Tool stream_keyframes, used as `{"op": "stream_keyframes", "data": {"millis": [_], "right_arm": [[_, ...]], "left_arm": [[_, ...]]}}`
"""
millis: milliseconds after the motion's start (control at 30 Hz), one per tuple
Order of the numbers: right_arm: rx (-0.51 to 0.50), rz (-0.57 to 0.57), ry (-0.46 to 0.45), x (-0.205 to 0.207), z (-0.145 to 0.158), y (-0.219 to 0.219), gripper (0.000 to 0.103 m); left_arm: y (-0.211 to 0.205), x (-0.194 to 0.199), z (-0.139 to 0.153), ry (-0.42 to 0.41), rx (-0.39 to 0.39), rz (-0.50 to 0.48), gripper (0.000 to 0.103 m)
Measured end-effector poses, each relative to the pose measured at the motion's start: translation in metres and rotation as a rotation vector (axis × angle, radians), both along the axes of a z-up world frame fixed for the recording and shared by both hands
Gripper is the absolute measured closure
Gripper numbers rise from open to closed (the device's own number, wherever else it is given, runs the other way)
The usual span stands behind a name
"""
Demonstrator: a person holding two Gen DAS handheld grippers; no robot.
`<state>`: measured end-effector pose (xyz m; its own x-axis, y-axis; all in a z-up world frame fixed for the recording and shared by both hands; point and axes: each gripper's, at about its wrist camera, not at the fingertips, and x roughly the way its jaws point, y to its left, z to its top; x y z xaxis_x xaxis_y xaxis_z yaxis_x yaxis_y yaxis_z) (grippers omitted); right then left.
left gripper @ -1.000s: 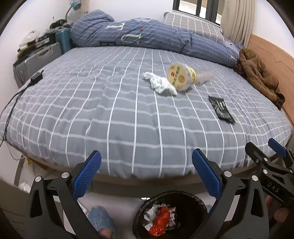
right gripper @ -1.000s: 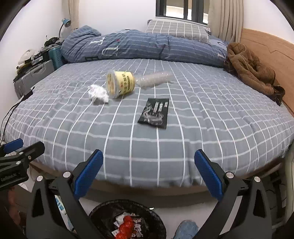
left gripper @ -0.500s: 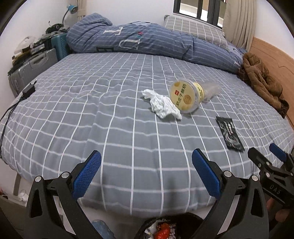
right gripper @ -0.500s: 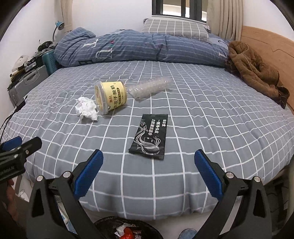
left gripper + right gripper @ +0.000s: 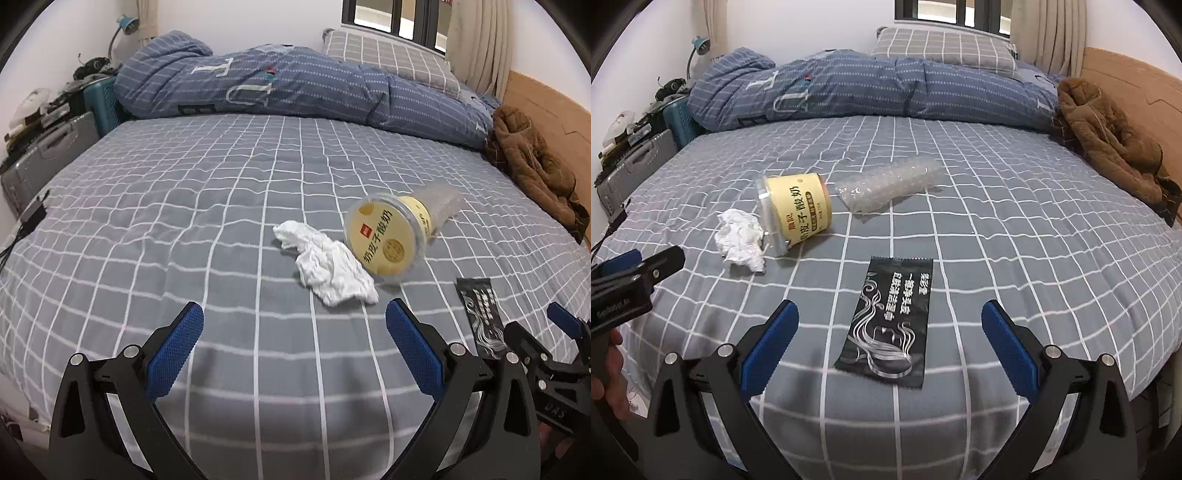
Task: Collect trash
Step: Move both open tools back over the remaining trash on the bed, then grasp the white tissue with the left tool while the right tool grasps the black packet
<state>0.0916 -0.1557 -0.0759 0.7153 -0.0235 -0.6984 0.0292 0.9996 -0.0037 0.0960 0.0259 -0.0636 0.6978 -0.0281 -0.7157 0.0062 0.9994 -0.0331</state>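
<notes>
A crumpled white tissue [image 5: 330, 268] [image 5: 741, 240] lies on the grey checked bed [image 5: 184, 206] [image 5: 1015, 236], touching a tipped yellow yogurt cup [image 5: 389, 238] [image 5: 794, 212]. Behind the cup lies a clear bubble-wrap roll [image 5: 888, 184] [image 5: 441, 205]. A black foil wrapper [image 5: 891, 320] [image 5: 480, 310] lies flat nearer the edge. My left gripper [image 5: 294, 352] is open, low over the bed, just short of the tissue. My right gripper [image 5: 889, 350] is open, straddling the near end of the black wrapper. Each gripper shows at the side of the other's view.
A rolled blue duvet [image 5: 295, 85] and a pillow [image 5: 942, 48] lie at the head. A brown coat [image 5: 1108, 136] is heaped against the wooden headboard at right. Suitcases [image 5: 48, 155] and clutter stand beside the bed at left; a charger cable [image 5: 33, 214] lies on its left edge.
Both grippers have moved forward and up from the black bin on the floor to over the bed. The bin has dropped out of view; the tissue and wrapper are now close.
</notes>
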Motion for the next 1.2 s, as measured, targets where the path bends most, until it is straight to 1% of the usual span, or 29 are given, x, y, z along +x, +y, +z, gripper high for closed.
{"op": "stream_keyframes", "data": {"millis": [233, 400, 500, 600, 667, 700, 800, 867, 900, 933, 967, 1000, 1067, 1100, 1167, 1200], "right_arm": [[-0.007, 0.008, 0.037, 0.028, -0.011, -0.002, 0.008], [-0.002, -0.005, 0.061, 0.042, -0.019, -0.009, 0.008], [0.007, -0.010, 0.074, 0.049, -0.023, -0.012, 0.008], [0.012, -0.010, 0.086, 0.053, -0.028, -0.012, 0.008], [0.016, -0.008, 0.092, 0.055, -0.030, -0.013, 0.008], [0.014, -0.007, 0.094, 0.056, -0.032, -0.012, 0.008], [0.014, -0.001, 0.101, 0.059, -0.036, -0.012, 0.008], [0.019, -0.001, 0.109, 0.061, -0.038, -0.013, 0.010], [0.023, -0.002, 0.112, 0.062, -0.039, -0.013, 0.012], [0.027, -0.001, 0.116, 0.062, -0.040, -0.013, 0.013], [0.028, 0.002, 0.117, 0.062, -0.041, -0.012, 0.013], [0.027, 0.005, 0.117, 0.062, -0.042, -0.012, 0.014], [0.028, 0.011, 0.122, 0.063, -0.043, -0.010, 0.018], [0.031, 0.014, 0.128, 0.063, -0.045, -0.010, 0.021], [0.035, 0.020, 0.135, 0.064, -0.046, -0.009, 0.025], [0.036, 0.026, 0.137, 0.064, -0.047, -0.008, 0.028]], "left_arm": [[-0.007, 0.043, -0.012, 0.017, 0.021, -0.065, 0.006], [-0.016, 0.066, -0.021, 0.028, 0.046, -0.124, 0.007], [-0.019, 0.078, -0.028, 0.040, 0.059, -0.141, 0.007], [-0.022, 0.085, -0.034, 0.055, 0.067, -0.171, 0.011], [-0.025, 0.091, -0.039, 0.070, 0.084, -0.205, 0.016], [-0.026, 0.093, -0.042, 0.076, 0.085, -0.218, 0.017], [-0.027, 0.094, -0.048, 0.084, 0.092, -0.249, 0.026], [-0.032, 0.094, -0.052, 0.098, 0.104, -0.277, 0.036], [-0.033, 0.095, -0.054, 0.103, 0.106, -0.283, 0.039], [-0.034, 0.096, -0.056, 0.113, 0.105, -0.288, 0.046], [-0.033, 0.097, -0.057, 0.119, 0.100, -0.288, 0.050], [-0.033, 0.098, -0.059, 0.121, 0.098, -0.287, 0.051], [-0.031, 0.099, -0.060, 0.124, 0.095, -0.280, 0.061], [-0.031, 0.100, -0.060, 0.125, 0.092, -0.275, 0.063], [-0.029, 0.100, -0.061, 0.126, 0.083, -0.273, 0.074], [-0.028, 0.100, -0.061, 0.130, 0.080, -0.269, 0.078]]}}
